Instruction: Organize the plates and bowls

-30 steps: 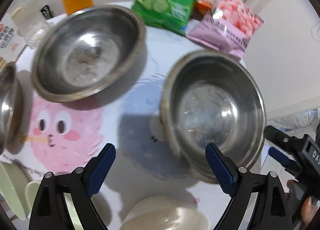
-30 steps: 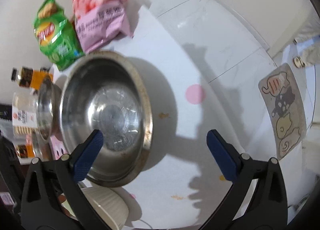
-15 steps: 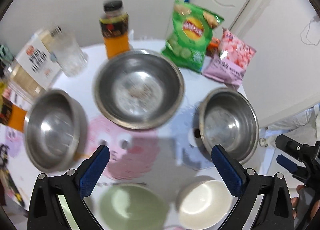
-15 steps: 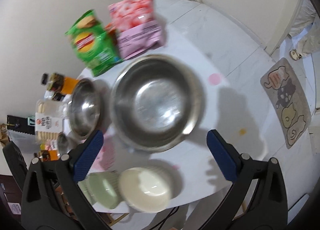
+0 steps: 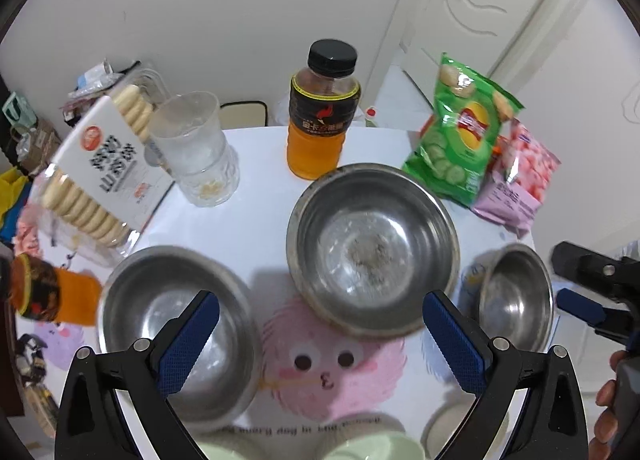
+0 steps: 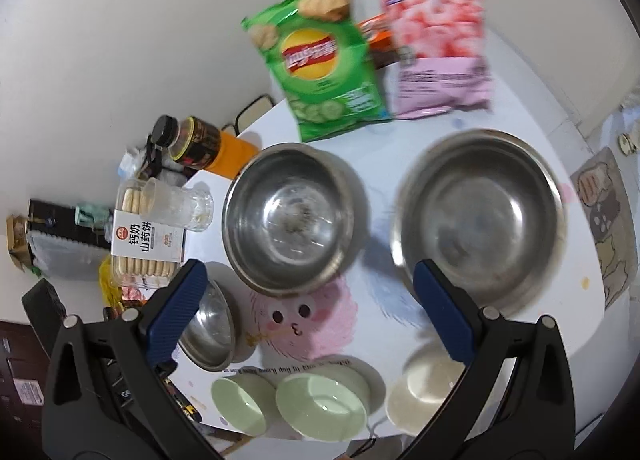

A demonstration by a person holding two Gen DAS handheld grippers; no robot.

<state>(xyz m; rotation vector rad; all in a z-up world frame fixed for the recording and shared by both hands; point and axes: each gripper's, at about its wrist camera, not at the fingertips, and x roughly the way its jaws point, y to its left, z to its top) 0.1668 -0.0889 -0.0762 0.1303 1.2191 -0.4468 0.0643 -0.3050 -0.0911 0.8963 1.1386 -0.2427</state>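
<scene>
Three steel bowls stand on the white table: a left one point(image 5: 176, 324), a middle one point(image 5: 372, 256) and a right one point(image 5: 516, 296). In the right wrist view they show as left point(image 6: 210, 334), middle point(image 6: 290, 216) and right point(image 6: 480, 216). Two pale green bowls point(image 6: 322, 406) point(image 6: 238, 404) and a cream bowl point(image 6: 424, 392) sit at the near edge. My left gripper point(image 5: 320, 336) is open and empty above the table. My right gripper point(image 6: 310, 310) is open and empty, high above the bowls.
At the back stand an orange drink bottle point(image 5: 322, 116), a clear glass point(image 5: 196, 148), a biscuit pack point(image 5: 100, 168), a green crisp bag point(image 5: 464, 136) and a pink snack bag point(image 5: 516, 180). A second orange bottle point(image 5: 44, 292) lies left. A pink cartoon mat point(image 5: 332, 368) covers the table middle.
Both grippers have pulled back and up from the right steel bowl. The views now take in the whole table with all bowls. Both stay open and empty.
</scene>
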